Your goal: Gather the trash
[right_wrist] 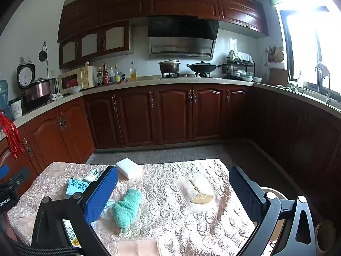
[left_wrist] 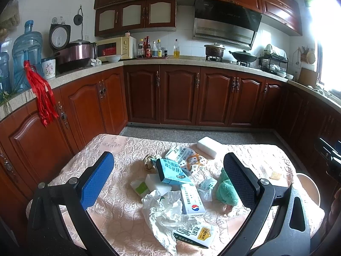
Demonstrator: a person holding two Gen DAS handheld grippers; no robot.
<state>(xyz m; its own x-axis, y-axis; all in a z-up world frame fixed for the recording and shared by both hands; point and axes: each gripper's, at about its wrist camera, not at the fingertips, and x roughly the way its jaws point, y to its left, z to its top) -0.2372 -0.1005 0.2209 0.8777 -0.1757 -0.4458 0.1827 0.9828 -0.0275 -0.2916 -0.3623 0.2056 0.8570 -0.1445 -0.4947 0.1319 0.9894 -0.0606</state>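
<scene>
A heap of trash lies on the pink embossed tablecloth [left_wrist: 110, 149]: a teal carton [left_wrist: 173, 170], a white box with a red-blue logo [left_wrist: 191, 198], crumpled white tissue [left_wrist: 164, 213], a yellow-labelled packet [left_wrist: 196, 235] and small wrappers [left_wrist: 184, 155]. My left gripper [left_wrist: 168, 181] hangs open above the heap, nothing between its fingers. A green rolled cloth [left_wrist: 226, 192] [right_wrist: 125, 207] lies right of the pile. My right gripper [right_wrist: 172, 194] stands open over the table's right half, holding nothing. The teal carton [right_wrist: 75, 186] shows left of its blue finger.
A white sponge block [left_wrist: 207, 146] [right_wrist: 129, 167] sits at the table's far edge. A small gold fan charm [right_wrist: 201, 196] lies on the cloth. Dark wood cabinets [right_wrist: 172, 115] ring the room. A round stool [left_wrist: 309, 186] stands right of the table.
</scene>
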